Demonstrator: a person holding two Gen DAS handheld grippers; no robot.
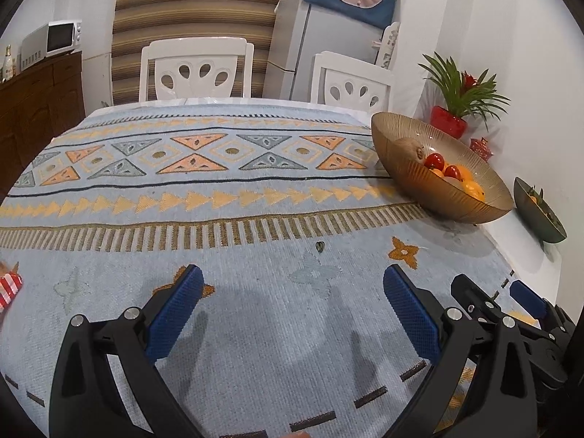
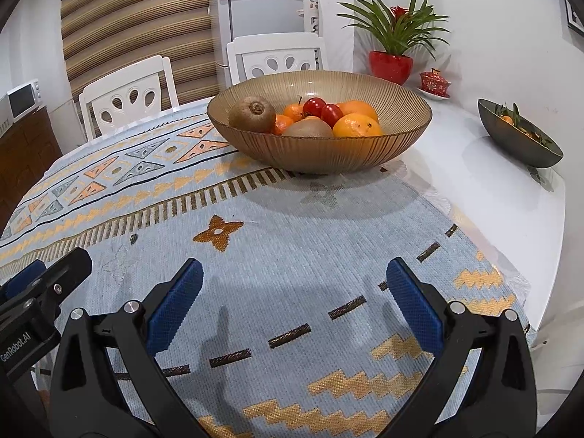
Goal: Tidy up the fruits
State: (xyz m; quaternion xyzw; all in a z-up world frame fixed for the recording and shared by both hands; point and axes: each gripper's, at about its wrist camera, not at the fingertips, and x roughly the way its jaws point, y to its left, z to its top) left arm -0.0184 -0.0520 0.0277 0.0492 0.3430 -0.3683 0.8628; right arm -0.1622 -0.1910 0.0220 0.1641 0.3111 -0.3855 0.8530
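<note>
An amber ribbed glass bowl [image 2: 321, 146] stands at the far right of the patterned tablecloth [image 2: 292, 241]. It holds kiwis [image 2: 252, 112], oranges [image 2: 357, 126] and cherry tomatoes [image 2: 323, 109]. The bowl also shows in the left wrist view [image 1: 438, 182]. My left gripper [image 1: 292, 306] is open and empty above the cloth near the front. My right gripper [image 2: 294, 299] is open and empty, in front of the bowl. The right gripper also shows at the right edge of the left wrist view [image 1: 511, 299].
A dark bowl [image 2: 522, 146] with small oranges and leaves sits on the white tabletop at the right. A potted plant in a red pot [image 2: 390, 62] and a red lidded cup [image 2: 434, 82] stand behind. Two white chairs [image 1: 195, 69] face the far edge. A red-striped item [image 1: 9, 286] lies at left.
</note>
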